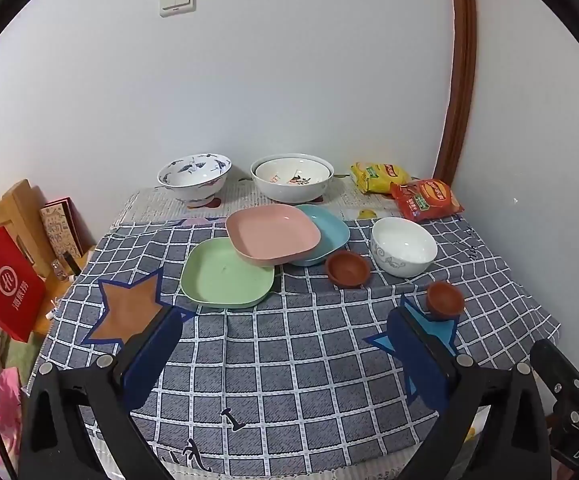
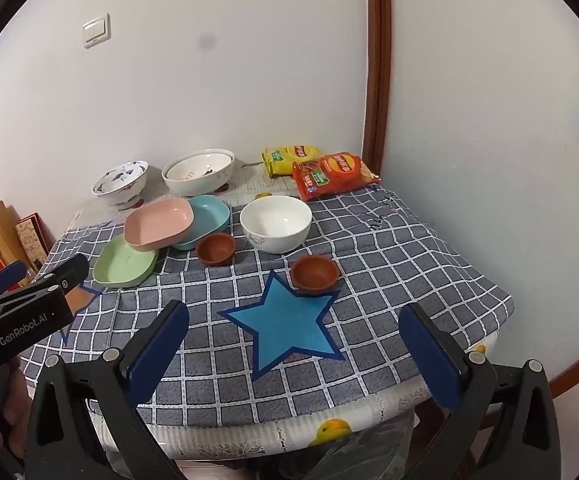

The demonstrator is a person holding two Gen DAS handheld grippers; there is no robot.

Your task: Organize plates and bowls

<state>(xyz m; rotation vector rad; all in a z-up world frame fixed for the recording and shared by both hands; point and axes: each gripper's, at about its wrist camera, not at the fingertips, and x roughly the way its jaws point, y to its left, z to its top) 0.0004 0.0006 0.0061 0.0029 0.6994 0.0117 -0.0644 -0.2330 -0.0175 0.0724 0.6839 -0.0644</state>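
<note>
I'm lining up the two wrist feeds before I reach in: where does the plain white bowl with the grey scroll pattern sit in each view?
Left wrist: white bowl right of centre, just right of the blue plate.
Right wrist: white bowl near centre, above the blue star.
Shared landmark: the red snack bag lies behind the bowl in both.

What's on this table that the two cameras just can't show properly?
- Blue plate: mostly covered by the pink plate in both views.
- Large white bowl: whether it is one bowl or two nested is unclear; far off.
- Snack packets: print too small to read.
- Red bag: cut off by the left wrist view's edge.
</note>
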